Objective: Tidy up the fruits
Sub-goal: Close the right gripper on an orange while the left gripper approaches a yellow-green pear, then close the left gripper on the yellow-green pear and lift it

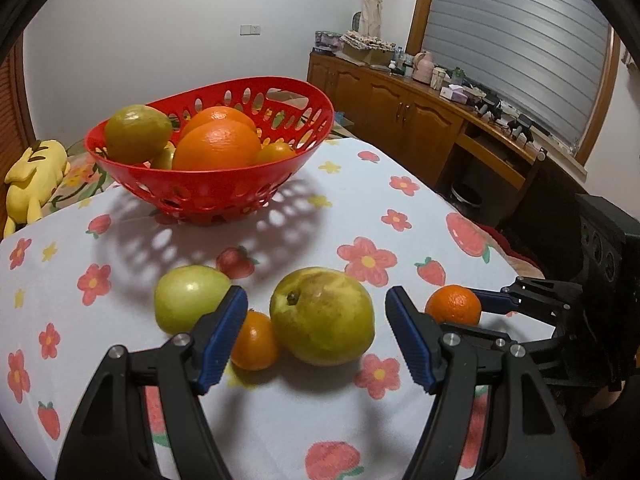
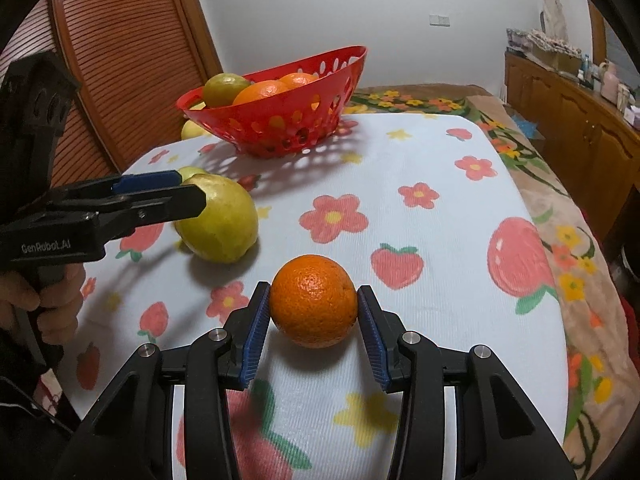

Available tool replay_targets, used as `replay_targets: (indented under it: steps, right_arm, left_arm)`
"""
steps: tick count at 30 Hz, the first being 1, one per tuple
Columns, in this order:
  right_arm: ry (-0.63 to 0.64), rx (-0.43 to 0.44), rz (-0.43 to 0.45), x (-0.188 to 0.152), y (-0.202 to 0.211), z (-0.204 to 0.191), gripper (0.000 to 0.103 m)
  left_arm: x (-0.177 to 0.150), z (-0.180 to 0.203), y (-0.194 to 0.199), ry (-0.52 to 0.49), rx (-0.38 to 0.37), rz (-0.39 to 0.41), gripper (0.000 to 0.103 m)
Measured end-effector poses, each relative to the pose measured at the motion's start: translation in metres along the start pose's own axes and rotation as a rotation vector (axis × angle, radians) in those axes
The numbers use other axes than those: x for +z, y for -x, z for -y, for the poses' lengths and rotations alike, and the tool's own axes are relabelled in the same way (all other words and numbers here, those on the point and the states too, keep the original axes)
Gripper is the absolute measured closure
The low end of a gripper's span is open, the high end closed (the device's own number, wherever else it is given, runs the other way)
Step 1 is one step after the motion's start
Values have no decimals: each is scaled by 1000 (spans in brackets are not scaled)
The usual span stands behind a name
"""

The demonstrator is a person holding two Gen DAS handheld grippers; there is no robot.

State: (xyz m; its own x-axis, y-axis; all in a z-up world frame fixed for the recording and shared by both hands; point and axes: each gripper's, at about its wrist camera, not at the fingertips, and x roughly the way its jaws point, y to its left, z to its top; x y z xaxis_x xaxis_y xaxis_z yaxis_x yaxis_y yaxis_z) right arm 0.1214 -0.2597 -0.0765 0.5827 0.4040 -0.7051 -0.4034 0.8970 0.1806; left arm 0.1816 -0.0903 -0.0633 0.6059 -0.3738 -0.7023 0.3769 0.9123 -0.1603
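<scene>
Blue ribbed pads of the right hand-held gripper (image 2: 314, 312) sit against both flanks of a small orange (image 2: 314, 300); jaws closed on it, fruit apparently resting on the worktop (image 2: 440, 240) under its flower-and-strawberry cloth. The pads catch the orange at about its widest line, which is where I would want them. Judgement: grip looks centred, so lift straight up before travelling; a round waxy skin can roll out if the pads ride above the equator.

Left hand-held gripper (image 1: 316, 336): jaws apart, gripping nothing. A large yellow-green pear-like fruit (image 1: 322, 316) lies between and just ahead of its fingertips, no pad touching it as far as I can tell. A small tangerine (image 1: 254, 340) touches that fruit on its left side, partly behind the left pad, and a pale green apple (image 1: 188, 298) lies just beyond the left fingertip. Judgement: closing here risks pinching or nudging the tangerine; shift the tips toward the right and forward so only the big fruit is straddled.

Farther ahead of both stands the red perforated basket (image 1: 208, 192), already holding oranges and a green fruit. Place gently in a free hollow; piled fruit may roll.
</scene>
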Motion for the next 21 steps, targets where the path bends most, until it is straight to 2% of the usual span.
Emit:
replay_targets:
  steps: [14,21]
  right_arm:
    - [0,-8,19,-4,0,-1,59]
    - [-3,-5,19,-4,0,0,59]
  left_arm:
    - [0,6,-21,-53,20,-67,31]
    - [-1,7,-26,-62,32,-68,31]
